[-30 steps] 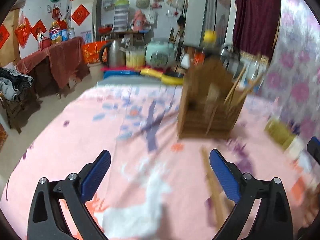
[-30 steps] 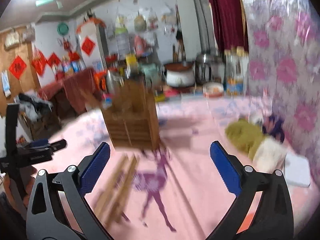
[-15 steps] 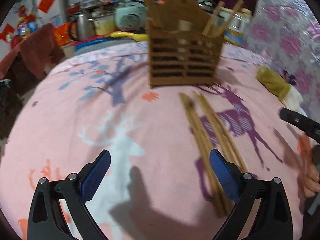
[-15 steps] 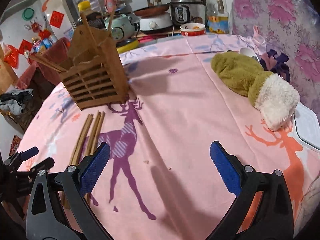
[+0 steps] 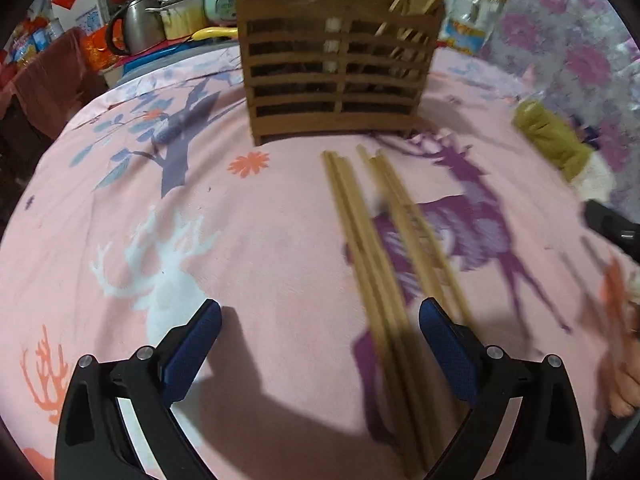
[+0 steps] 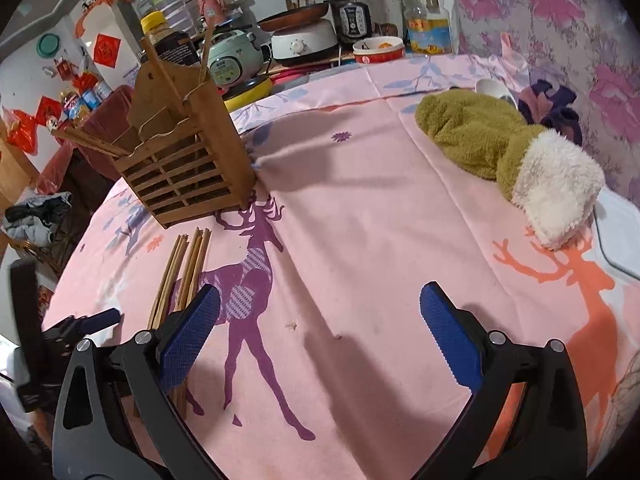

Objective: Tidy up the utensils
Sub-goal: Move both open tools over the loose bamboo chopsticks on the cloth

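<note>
On pink tablecloth (image 5: 120, 208), far left to right:

L gripper (image 5: 320, 308): spread wide, gripped nothing, hung low over cloth. Left pad over bare cloth; right pad just beside near ends of chopsticks (image 5: 372, 240).

Lay flat on cloth, loose, in two bunches side by side, touching or nearly so at near end, fanned a bit at far end. Ran lengthwise away from L gripper, long axis roughly along its fingers, far tips aimed at holder (image 5: 336, 80) and stopped just short of its base. Sat right of centre in L gripper's gap, not between pads squarely; judged a small shift right needed before closing.

Stood upright beyond, one wooden slatted holder, two front compartments seen, a few sticks already leaning out at each side.

R gripper (image 6: 320, 291): also spread wide, empty, over purple deer print. Had chopsticks off to its left, passing under its left finger, long axis skewed to it. Judged L gripper nearer and better lined up.

Counts: grippers 2; holder 1; loose bunches 2, approx 6 sticks, exact no. not readable thru blur; green fleece glove (image 6: 480, 140) 1, far right, well apart.
</note>
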Demonstrator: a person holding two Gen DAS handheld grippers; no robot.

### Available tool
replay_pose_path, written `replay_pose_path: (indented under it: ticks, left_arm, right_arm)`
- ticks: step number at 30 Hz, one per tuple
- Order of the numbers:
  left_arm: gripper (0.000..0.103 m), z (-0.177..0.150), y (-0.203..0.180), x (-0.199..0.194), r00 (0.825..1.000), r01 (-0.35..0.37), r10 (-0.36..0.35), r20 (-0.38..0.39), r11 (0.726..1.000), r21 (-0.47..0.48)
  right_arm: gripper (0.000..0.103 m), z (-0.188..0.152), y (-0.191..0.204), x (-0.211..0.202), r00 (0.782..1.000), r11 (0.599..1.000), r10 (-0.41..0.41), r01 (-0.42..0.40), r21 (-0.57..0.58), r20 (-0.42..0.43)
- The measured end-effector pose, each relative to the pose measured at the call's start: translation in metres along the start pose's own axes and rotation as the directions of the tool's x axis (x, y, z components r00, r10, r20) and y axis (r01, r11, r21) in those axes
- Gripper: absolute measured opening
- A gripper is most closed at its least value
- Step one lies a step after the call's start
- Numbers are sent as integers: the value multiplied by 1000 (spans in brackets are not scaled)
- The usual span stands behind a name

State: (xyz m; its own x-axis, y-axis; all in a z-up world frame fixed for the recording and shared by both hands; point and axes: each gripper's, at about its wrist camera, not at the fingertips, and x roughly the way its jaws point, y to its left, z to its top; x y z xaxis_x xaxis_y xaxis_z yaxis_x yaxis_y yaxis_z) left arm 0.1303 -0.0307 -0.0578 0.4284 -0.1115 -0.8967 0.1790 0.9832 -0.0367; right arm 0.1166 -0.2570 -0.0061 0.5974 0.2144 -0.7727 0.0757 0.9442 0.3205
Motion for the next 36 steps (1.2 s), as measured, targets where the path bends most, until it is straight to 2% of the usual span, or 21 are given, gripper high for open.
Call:
replay_pose_path:
  ticks: [3,6,8,12,15,18,21,25,26,28,30,33,35,36]
  left_arm:
    - [98,2,6,1,999,-45,45,16,999,3]
    - [98,5,30,2,989,-141,142,30,989,-38]
    - [98,9,50,3,987,-156,159,22,984,-87]
    - [98,10,78,3,995,-99,102,4,977,-188]
    - [97,6,71,1,994,-103,105,4,983,-153]
    - [97,4,62,-1,992,-126,129,15,986,-113]
    - [97,4,68,-5,993,-112,116,21,983,-144]
    - [97,-1,78,-21,998,-34,45,51,979,-202]
    - [97,-2,79,-25,998,-19,32,60,978,-206]
    - [97,-5,79,-31,997,-9,24,73,979,-202]
    - [97,-9,76,-32,997,-13,25,66,982,-188]
    - [97,-17,72,-26,1000,-13,17,23,987,-163]
    - [97,-21,69,-20,1000,3,-4,-6,988,-154]
    - [97,-22,64,-20,1000,-16,16,-4,991,-133]
  right_arm:
    - [97,0,1,0,1000,1000,-4,4,-4,2]
    - [97,-1,3,-1,1000,1000,-15,15,-23,9]
    - [97,-2,5,-1,1000,999,-19,19,-39,9]
    - [97,-6,16,-2,1000,996,-10,11,-88,17]
    - [95,-13,31,-1,999,987,49,-49,-152,-1]
    - [91,-23,49,2,987,962,152,-161,-218,-61]
    - [91,-36,70,7,973,932,199,-224,-284,-114]
    - [90,-57,100,17,973,895,170,-220,-387,-159]
    - [87,-61,106,20,974,886,152,-210,-414,-169]
    - [79,-71,116,31,980,857,61,-148,-493,-188]
    - [69,-67,109,28,984,870,42,-121,-479,-172]
    - [66,-54,81,28,989,910,-20,-42,-412,-145]
    - [65,-47,67,27,987,931,9,-66,-358,-160]
    - [65,-42,60,25,984,939,43,-98,-329,-171]
